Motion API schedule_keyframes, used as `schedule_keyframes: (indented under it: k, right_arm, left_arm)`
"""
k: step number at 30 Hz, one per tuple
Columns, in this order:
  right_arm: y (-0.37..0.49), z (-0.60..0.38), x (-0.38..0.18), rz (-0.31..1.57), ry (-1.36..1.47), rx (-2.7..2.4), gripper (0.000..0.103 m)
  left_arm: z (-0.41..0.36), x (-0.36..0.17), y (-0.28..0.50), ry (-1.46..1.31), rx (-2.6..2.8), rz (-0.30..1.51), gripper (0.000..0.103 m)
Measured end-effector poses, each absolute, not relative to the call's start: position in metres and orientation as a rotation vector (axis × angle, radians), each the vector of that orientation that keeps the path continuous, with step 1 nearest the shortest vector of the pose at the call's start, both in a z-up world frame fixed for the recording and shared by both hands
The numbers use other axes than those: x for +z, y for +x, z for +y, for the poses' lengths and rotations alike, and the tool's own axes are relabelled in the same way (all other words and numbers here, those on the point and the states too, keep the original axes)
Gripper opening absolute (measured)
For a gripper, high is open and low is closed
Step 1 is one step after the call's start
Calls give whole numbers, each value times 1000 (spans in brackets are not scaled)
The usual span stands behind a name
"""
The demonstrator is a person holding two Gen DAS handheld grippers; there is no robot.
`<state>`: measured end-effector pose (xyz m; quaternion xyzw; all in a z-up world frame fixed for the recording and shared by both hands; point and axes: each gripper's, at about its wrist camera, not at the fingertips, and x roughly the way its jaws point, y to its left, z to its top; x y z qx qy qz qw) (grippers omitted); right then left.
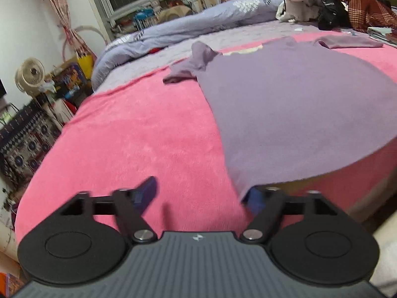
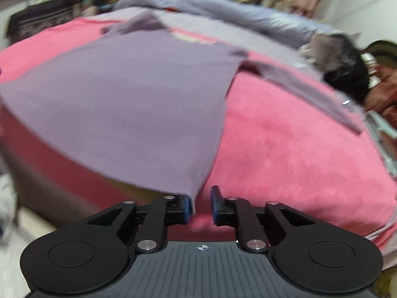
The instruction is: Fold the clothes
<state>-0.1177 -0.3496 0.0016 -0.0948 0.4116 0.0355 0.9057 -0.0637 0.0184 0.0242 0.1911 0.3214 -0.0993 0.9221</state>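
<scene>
Pink fleece blanket (image 1: 129, 129) covers the bed you are working at, with a pale blue quilt (image 1: 173, 29) bunched along its far side and a heap of dark and red plaid clothing (image 1: 347, 7) at the head end. Your task item, a lilac long-sleeved top (image 1: 297, 104), lies spread flat on the blanket; its hem hangs just past the near edge of the bed, one sleeve (image 1: 191, 62) is crumpled at the far left in the left wrist view, and the other sleeve (image 2: 310, 92) runs out straight in the right wrist view. Your left gripper (image 1: 203, 193) has its jaws set wide apart over bare blanket; the hem corner of the top lies against its right-hand blue pad (image 1: 255, 196) (the other pad stands clear, so nothing is clamped). Your right gripper (image 2: 201, 206) shows a narrow gap between its jaws; the opposite hem corner drapes at the left-hand pad (image 2: 187, 207), and blur prevents confirming contact. Background shelving and a small fan (image 1: 29, 74) stand beside the bed.
</scene>
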Motion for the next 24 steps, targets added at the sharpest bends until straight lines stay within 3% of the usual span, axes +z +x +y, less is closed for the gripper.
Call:
schedule_keyframes:
  k: [4, 8, 10, 14, 18, 24]
  right_arm:
    - [-128, -380, 33, 835, -59, 104, 28]
    - [-103, -385, 67, 690, 15, 96, 44]
    - [-82, -372, 73, 622, 3, 116, 44]
    - [-28, -337, 61, 571, 4, 162, 44]
    - [15, -310, 28, 654, -6, 187, 44]
    - [-18, -327, 8, 691, -72, 229, 45]
  left_arm:
    - [43, 39, -81, 371, -184, 672, 88]
    - [60, 69, -72, 310, -121, 602, 88]
    - [61, 84, -62, 234, -110, 553, 89]
    - [45, 100, -39, 79, -234, 487, 92]
    - [0, 88, -4, 66, -323, 502, 92]
    - [-52, 60, 40, 77, -418, 586, 92]
